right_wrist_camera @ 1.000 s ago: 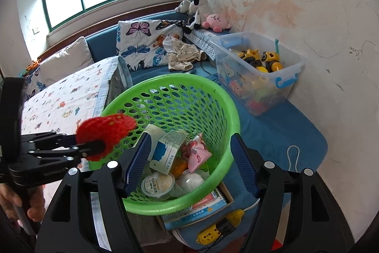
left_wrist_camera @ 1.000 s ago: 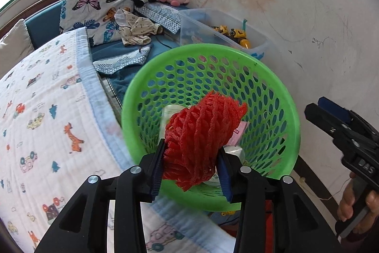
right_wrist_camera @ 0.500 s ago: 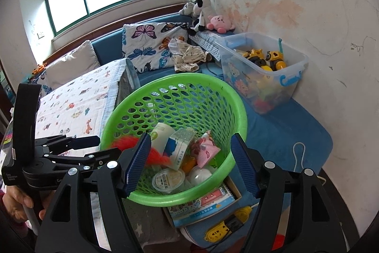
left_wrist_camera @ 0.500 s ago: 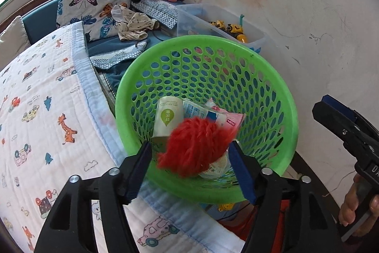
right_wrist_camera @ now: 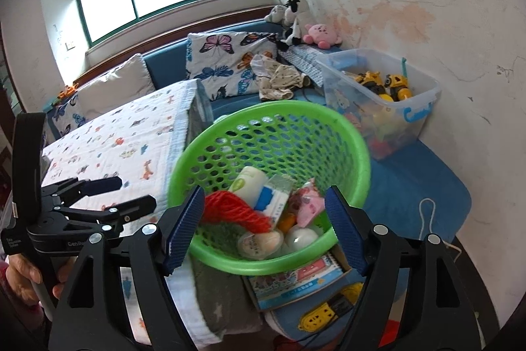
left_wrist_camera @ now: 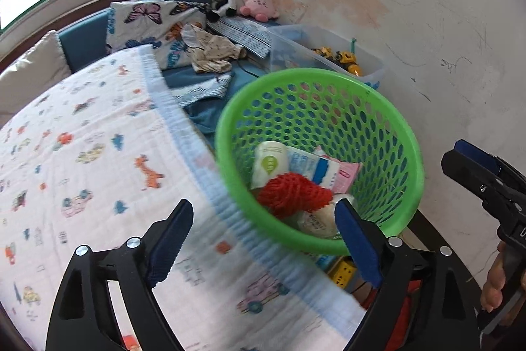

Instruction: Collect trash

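**Caller:** Several bits of trash sit in the green basket (right_wrist_camera: 363,153) now, and the red foam net (left_wrist_camera: 292,191) lies on top. Your tongs?

**Me:** My left gripper (left_wrist_camera: 259,244) has just been opening, nothing between its jaws. My right gripper (right_wrist_camera: 264,217) has been spreading too, empty, hovering at the near rim.

**Caller:** Anything left?

**Me:** I see no trash on the cartoon-print blanket (left_wrist_camera: 82,153), so I'd call it nearly done.

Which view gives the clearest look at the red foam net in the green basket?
The left wrist view: the red foam net lies nearly whole on the trash inside the green basket. In the right wrist view the net is partly hidden behind that gripper's near finger and the basket rim.
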The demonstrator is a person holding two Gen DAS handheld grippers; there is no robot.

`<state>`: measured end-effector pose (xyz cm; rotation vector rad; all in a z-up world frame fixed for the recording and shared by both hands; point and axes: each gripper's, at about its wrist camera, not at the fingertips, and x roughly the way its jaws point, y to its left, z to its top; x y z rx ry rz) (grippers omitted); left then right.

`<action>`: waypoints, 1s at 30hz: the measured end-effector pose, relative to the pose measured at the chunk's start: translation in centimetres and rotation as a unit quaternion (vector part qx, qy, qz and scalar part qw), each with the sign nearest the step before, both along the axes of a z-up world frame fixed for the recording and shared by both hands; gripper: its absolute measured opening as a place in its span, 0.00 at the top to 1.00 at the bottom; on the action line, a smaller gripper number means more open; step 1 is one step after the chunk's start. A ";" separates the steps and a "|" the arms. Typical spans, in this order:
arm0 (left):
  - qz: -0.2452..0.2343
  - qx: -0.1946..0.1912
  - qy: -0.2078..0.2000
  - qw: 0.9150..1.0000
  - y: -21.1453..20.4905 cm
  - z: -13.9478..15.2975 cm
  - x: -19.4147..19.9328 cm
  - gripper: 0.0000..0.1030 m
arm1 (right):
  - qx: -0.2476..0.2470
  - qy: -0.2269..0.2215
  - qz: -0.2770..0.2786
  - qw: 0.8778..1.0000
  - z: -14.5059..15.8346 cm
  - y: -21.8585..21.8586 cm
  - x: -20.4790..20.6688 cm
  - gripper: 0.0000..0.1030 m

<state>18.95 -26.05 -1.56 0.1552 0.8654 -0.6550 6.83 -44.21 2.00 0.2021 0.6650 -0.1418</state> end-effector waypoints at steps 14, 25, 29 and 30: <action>0.065 0.014 -0.048 0.997 8.0 0.9 -2.2 0.07 | 0.002 0.012 0.047 0.999 -0.6 5.8 0.5 0.11; 0.121 0.000 -0.066 0.990 14.6 1.6 -4.0 0.07 | -0.013 0.012 0.071 0.997 -0.7 10.8 0.3 0.07; 0.138 0.000 -0.071 0.988 16.6 1.5 -4.9 0.07 | -0.013 0.009 0.077 0.997 -0.6 12.1 0.0 0.06; 0.141 0.000 -0.072 0.987 17.0 1.5 -5.2 0.07 | -0.012 0.009 0.080 0.997 -0.6 12.5 -0.1 0.06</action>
